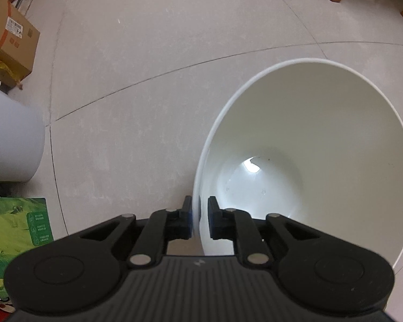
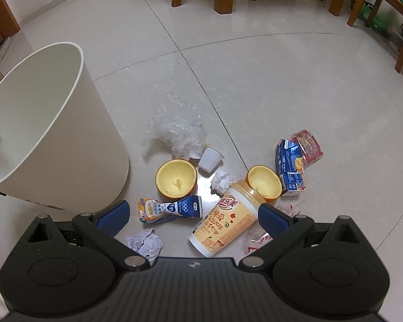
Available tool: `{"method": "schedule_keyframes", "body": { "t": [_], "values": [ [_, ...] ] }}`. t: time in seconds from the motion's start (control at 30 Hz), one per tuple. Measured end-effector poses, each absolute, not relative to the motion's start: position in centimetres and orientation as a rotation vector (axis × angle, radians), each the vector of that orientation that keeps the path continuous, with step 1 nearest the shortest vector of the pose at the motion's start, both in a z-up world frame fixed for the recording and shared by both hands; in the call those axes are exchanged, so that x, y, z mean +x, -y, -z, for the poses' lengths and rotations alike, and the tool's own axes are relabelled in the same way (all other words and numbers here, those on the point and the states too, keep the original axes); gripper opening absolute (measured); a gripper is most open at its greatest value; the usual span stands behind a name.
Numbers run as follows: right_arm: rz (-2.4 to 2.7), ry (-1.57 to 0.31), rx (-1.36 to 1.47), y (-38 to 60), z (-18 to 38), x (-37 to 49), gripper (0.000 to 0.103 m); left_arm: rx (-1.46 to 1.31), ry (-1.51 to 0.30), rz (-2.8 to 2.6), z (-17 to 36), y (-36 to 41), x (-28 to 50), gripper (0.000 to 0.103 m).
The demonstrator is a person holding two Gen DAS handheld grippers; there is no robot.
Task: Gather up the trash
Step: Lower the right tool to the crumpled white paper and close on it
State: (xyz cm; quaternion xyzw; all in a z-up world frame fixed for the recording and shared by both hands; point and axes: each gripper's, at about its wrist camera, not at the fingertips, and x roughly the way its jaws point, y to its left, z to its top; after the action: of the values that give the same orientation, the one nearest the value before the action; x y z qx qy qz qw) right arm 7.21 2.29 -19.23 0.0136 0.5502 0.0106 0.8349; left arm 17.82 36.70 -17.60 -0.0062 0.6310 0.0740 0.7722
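- The left gripper (image 1: 200, 220) is pinched on the near rim of the white bin (image 1: 322, 123), one finger outside the wall and one inside, tipping it over towards the litter; the bin's inside looks bare.
- The right gripper (image 2: 193, 214) hangs above the pile, spread wide and holding nothing.
- Between its fingers lies the yellow drink cup (image 2: 224, 221) on its side, with a blue milk carton (image 2: 170, 209) just at nine o'clock of it.
- At twelve o'clock sit two hollow orange peel halves (image 2: 176, 178), crumpled plastic wrap (image 2: 176, 130) and a small white cup (image 2: 209, 158).
- At seven o'clock, a paper ball (image 2: 145, 242).
- My read: the cup is the pick, so drop straight down, straddle its body across the narrow way and close firmly so it cannot roll.
- Keep the bin's tilt steady; its mouth is at ten o'clock.
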Motion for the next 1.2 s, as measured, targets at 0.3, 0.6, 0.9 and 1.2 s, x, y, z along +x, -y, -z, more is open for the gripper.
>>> {"method": "schedule_keyframes", "body": {
  "t": [0.3,0.6,0.9,1.2],
  "values": [
    [-0.036,-1.124,-0.030,-2.4,20.0,6.6,0.103,-0.065,-1.355,-0.178,18.0,-37.3,17.3,0.005],
    [-0.208,-1.158,0.042,-5.1,25.1,5.7,0.102,-0.054,-1.336,-0.187,18.0,-37.1,17.1,0.006],
    [-0.222,-1.298,-0.039,-10.7,35.3,6.4,0.089,-0.034,-1.324,-0.181,17.7,-36.5,16.7,0.006],
    [-0.200,-1.338,-0.103,-12.5,39.8,6.7,0.086,-0.020,-1.327,-0.169,17.6,-36.4,16.5,0.006]
  ]
}}
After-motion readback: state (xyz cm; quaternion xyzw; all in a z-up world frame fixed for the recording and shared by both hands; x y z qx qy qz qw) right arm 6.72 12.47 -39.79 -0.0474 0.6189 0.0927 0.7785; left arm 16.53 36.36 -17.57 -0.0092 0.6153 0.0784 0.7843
